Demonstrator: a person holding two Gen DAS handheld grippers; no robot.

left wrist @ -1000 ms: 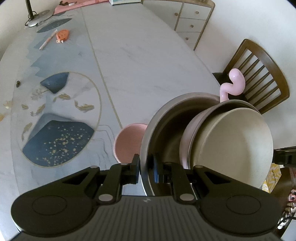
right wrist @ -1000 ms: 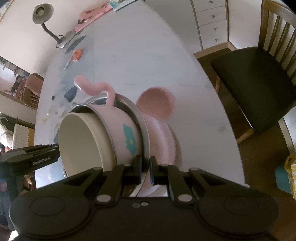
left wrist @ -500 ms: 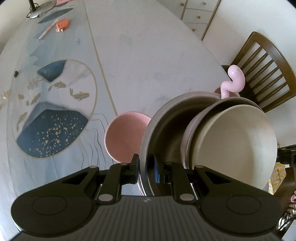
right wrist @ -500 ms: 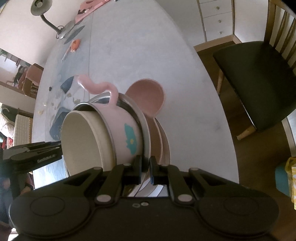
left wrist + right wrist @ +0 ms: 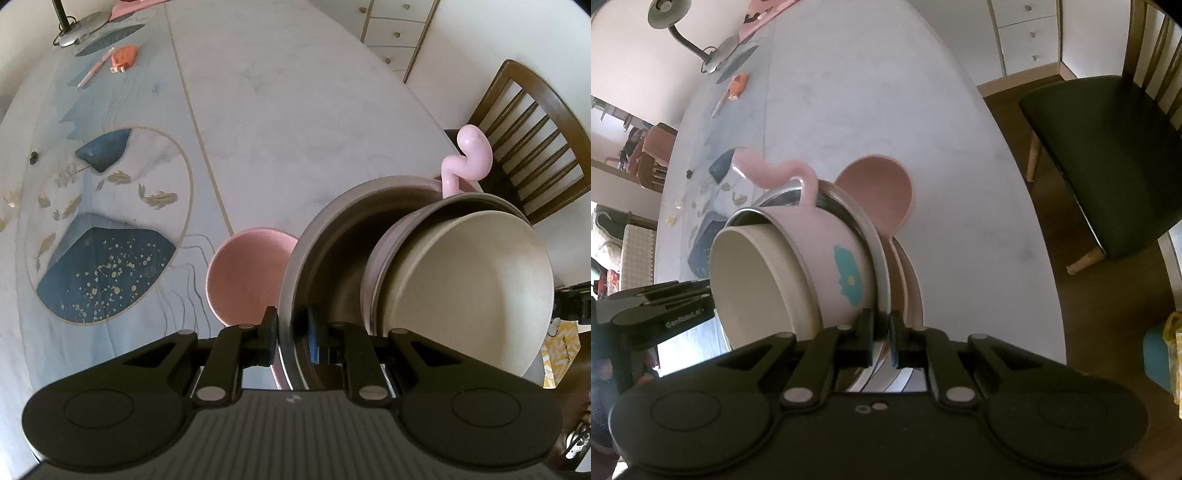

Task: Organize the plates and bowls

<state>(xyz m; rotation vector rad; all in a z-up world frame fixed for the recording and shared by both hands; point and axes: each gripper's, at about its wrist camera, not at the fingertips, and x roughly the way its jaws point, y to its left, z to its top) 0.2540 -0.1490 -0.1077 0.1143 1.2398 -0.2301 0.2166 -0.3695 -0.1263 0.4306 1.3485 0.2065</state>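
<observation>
Carefully, with my left tool point(image 5: 291, 338) and right tool point(image 5: 881, 338) both clamped on the steel bowl point(image 5: 325, 229) rim, nested stack tilted above the surface point(image 5: 295, 110), I'd level both sides before lowering.

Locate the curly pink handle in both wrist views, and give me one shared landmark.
Left wrist: the curly pink handle is right of centre, upper half, rising behind the nested bowls, in front of the wooden chair.
Right wrist: the handle is left of centre, upper half, curling leftward over the metal bowl's rim.
Shared landmark: the loose pink bowl on the table.
</observation>
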